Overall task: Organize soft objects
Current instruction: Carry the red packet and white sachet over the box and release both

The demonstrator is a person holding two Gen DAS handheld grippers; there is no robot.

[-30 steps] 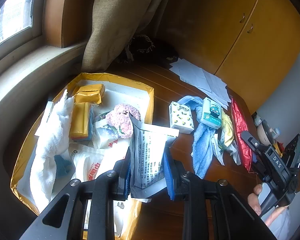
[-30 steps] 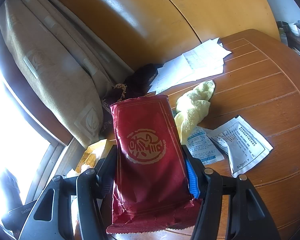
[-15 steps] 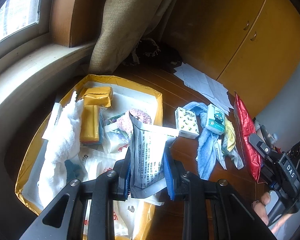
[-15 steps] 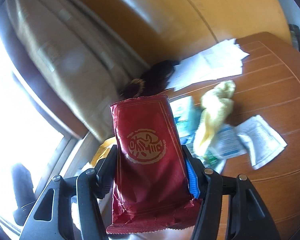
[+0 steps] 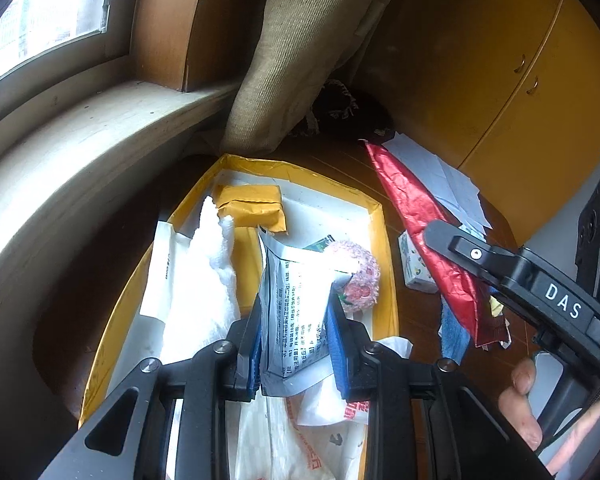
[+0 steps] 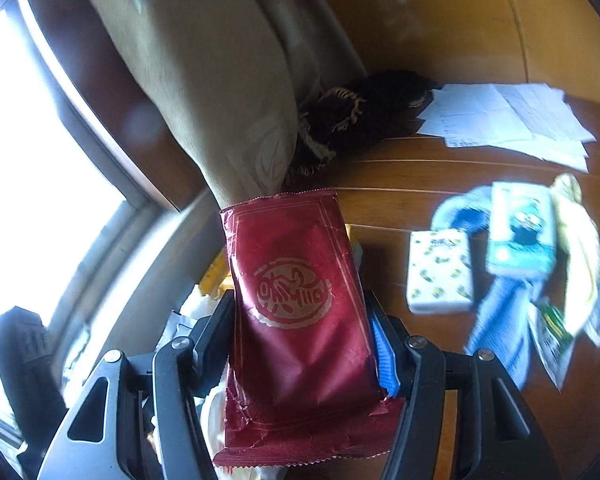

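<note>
My left gripper (image 5: pixel 294 332) is shut on a white printed sachet (image 5: pixel 296 304), held over the yellow-rimmed box (image 5: pixel 376 216). Inside the box lie a white towel (image 5: pixel 208 280), a yellow packet (image 5: pixel 250 204) and a pink knitted ball (image 5: pixel 360 280). My right gripper (image 6: pixel 300 344) is shut on a dark red snack packet (image 6: pixel 296 300). In the left wrist view that red packet (image 5: pixel 424 220) hangs in the right gripper (image 5: pixel 460 264) just past the box's right rim, over the wooden table (image 6: pixel 420 196). A thumb and finger show on the right gripper's handle.
On the table right of the box lie a white tissue pack (image 6: pixel 438 270), a teal tissue pack (image 6: pixel 520 228) on a blue cloth (image 6: pixel 496 320), a yellow cloth (image 6: pixel 576 232) and small sachets. White papers (image 6: pixel 504 120) lie farther back. A beige curtain (image 5: pixel 300 52) and window sill border the box.
The right gripper has swung left with the red packet, from over the table's right part to the box's right rim. The left gripper has moved farther over the box with the sachet.
</note>
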